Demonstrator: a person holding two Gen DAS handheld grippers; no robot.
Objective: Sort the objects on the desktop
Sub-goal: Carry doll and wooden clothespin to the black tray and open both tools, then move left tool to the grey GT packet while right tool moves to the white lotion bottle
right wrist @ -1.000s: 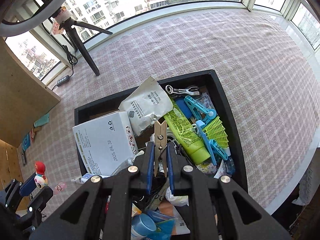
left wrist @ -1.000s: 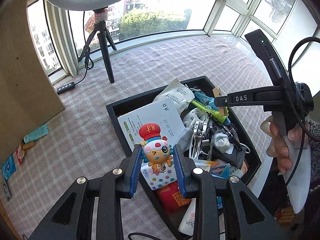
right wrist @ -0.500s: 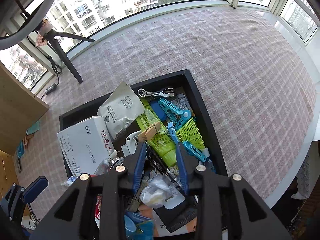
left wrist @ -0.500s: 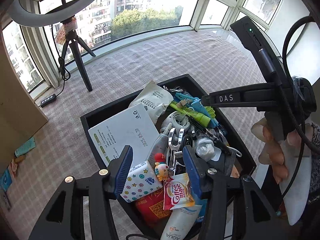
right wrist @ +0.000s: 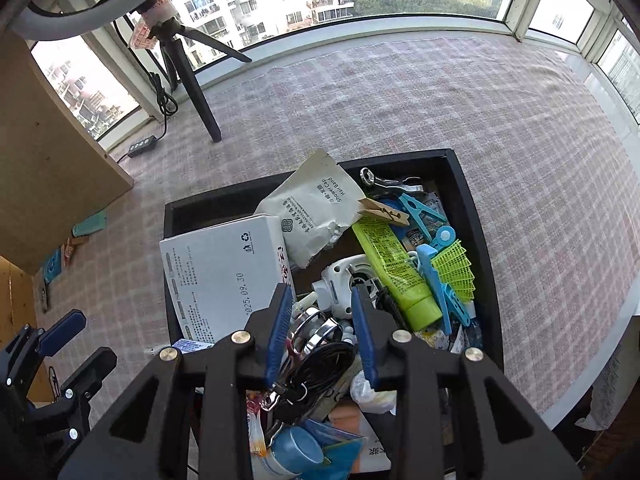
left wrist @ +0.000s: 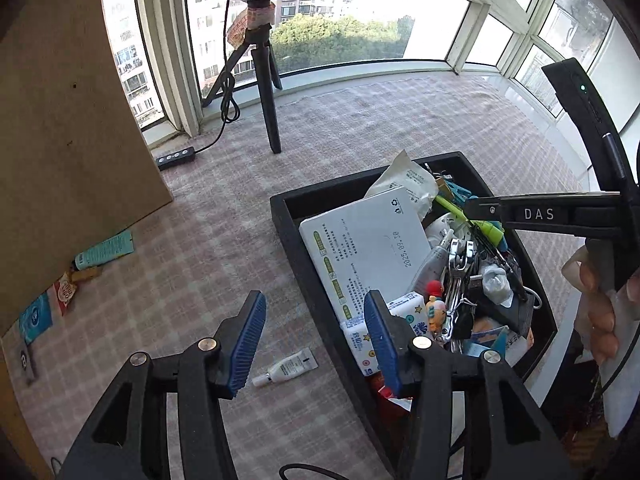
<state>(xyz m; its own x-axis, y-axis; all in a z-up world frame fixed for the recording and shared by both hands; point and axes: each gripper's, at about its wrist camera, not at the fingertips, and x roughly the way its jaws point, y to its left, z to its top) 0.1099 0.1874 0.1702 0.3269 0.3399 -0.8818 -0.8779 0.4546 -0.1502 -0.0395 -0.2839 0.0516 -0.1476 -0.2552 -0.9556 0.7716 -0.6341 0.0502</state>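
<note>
A black tray (left wrist: 292, 236) (right wrist: 472, 216) on the checked cloth is full of small objects. The toy figure with a red cap (left wrist: 434, 306) lies in the tray beside a star-printed tissue pack (left wrist: 404, 312). The wooden clothespin (right wrist: 384, 212) lies on a green tube (right wrist: 396, 264) near a white pouch (right wrist: 316, 208). My left gripper (left wrist: 316, 336) is open and empty over the tray's left wall. My right gripper (right wrist: 320, 328) is open and empty above the tray's middle, over a metal clip (right wrist: 316, 332). A small white tube (left wrist: 286, 368) lies on the cloth by the left gripper.
A large white box (left wrist: 364, 244) (right wrist: 224, 272) fills the tray's left part. A ring-light tripod (left wrist: 268, 112) (right wrist: 192, 76) and a power strip (left wrist: 176, 158) stand behind. A cardboard panel (left wrist: 60, 160) is at the left, with packets (left wrist: 104, 250) at its foot.
The left gripper opened, dropped the toy figure into the tray, then drew back to the left. The right gripper opened and released the clothespin, which now lies on the green tube.
</note>
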